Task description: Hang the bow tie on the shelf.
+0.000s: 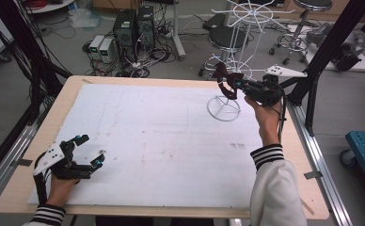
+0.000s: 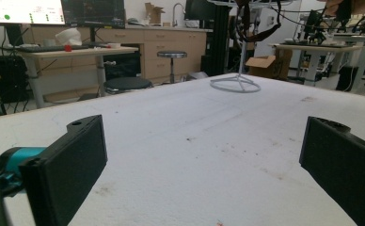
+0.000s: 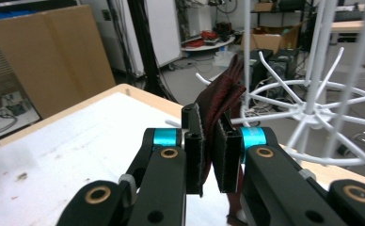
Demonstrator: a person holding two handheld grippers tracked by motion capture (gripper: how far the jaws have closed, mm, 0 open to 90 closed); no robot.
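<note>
The right claw (image 1: 228,81) pinches a dark red cloth (image 3: 222,101) beside the white wire rack (image 1: 234,56) at the table's (image 1: 171,136) far right, while the left claw (image 1: 90,150) rests spread near the front left corner.

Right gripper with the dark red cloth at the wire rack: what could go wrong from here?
1. The right gripper pinches the dark red cloth by a narrow fold, so it might slip out.
2. The white wire rack looks light on its ring base; a snag on its prongs could tip or drag it.
3. The left gripper rests open, far from the rack, so it is not steadying it.
</note>
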